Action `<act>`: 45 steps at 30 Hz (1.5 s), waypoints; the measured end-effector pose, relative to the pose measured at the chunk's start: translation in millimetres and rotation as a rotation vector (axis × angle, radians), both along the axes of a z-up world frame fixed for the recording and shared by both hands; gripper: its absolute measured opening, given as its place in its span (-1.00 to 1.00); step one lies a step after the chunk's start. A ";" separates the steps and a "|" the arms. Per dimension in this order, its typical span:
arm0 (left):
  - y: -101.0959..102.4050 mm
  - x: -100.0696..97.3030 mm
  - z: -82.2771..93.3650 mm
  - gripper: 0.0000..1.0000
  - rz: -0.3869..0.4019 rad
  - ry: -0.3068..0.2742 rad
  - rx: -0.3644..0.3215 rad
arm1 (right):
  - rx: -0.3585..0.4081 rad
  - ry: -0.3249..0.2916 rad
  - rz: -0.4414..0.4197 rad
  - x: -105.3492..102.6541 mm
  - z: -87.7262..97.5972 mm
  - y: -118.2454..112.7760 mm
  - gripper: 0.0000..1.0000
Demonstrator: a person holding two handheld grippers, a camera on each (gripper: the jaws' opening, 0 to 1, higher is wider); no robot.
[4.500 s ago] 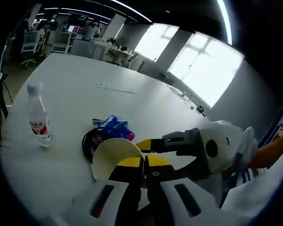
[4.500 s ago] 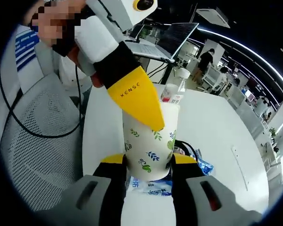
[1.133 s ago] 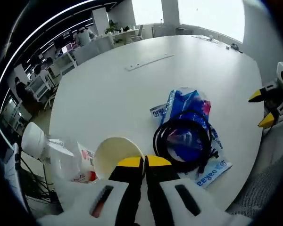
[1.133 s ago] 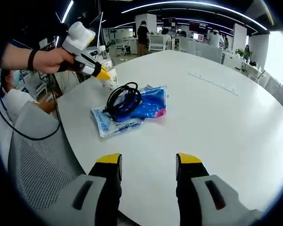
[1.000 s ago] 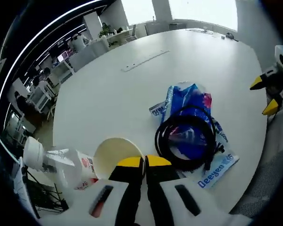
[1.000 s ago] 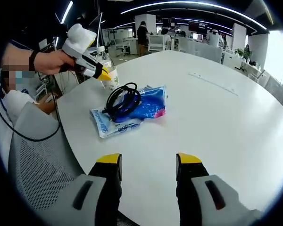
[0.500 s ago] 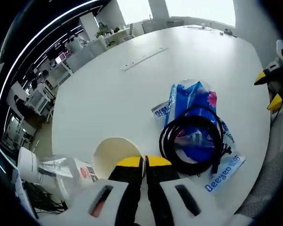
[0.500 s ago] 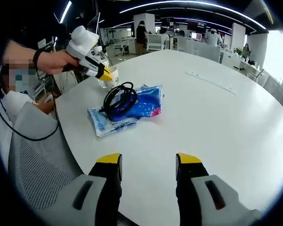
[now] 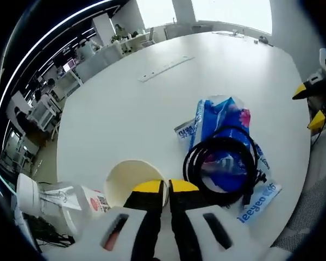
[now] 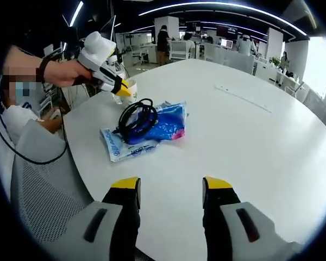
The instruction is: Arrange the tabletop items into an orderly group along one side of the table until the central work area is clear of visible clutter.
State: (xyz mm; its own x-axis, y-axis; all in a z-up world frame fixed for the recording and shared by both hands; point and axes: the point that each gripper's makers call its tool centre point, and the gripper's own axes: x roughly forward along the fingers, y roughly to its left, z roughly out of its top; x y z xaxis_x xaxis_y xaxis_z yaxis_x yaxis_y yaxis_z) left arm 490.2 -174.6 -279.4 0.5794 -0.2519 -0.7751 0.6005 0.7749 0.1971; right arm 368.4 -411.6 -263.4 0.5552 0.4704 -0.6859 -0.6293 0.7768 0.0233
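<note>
My left gripper (image 9: 163, 187) is pinched on the cup (image 9: 129, 179) rim, setting it by the bottle (image 9: 65, 200) at the surface (image 9: 125, 109) edge to start the group. Cable (image 9: 221, 163) lies on the blue packs (image 9: 223, 136) nearby. Right gripper (image 10: 170, 187) waits wide, empty.

paper cup (image 9: 127, 181) carried beside water bottle (image 9: 65, 200), right gripper (image 10: 171, 185) withdrawn

Left claw (image 9: 163, 187) pinched together, hand (image 10: 57, 70) gripping it; right claw (image 10: 171, 185) spread wide.
</note>
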 end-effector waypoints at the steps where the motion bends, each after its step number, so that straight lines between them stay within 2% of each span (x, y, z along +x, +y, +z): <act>1: -0.2 -0.2 0.2 -0.96 0.000 0.000 -0.002 | -0.001 0.000 0.001 -0.5 -0.1 -0.2 -0.11; 9: 1.6 -2.0 8.0 -0.82 -0.007 -0.018 0.002 | -0.009 0.001 0.001 -6.7 0.4 -2.4 -0.11; 21: 9.0 -11.3 29.2 -0.77 0.007 -0.059 -0.008 | -0.002 -0.006 0.014 -8.7 3.8 5.7 -0.10; 25: 10.9 -15.2 38.9 -0.77 0.020 -0.077 -0.030 | 0.003 -0.004 0.026 -9.9 3.3 11.8 -0.09; 28: 12.8 -18.1 44.9 -0.76 0.063 -0.075 -0.086 | 0.006 -0.006 0.036 -10.2 3.5 14.9 -0.09; 33: 15.5 -24.8 53.0 -0.75 0.085 -0.084 -0.126 | 0.016 -0.001 0.043 -10.4 2.5 19.3 -0.10; 45: 33.7 -45.6 70.3 -0.74 0.174 -0.119 -0.192 | 0.020 -0.002 0.099 0.2 7.7 39.8 -0.10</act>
State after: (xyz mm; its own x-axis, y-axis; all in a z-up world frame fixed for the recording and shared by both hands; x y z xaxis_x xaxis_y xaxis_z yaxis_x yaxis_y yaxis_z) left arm 444.6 -140.9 -209.1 0.7109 -0.2765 -0.6467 0.4365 0.8944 0.0974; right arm 368.6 -371.7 -255.7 0.5071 0.5363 -0.6748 -0.7027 0.7106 0.0367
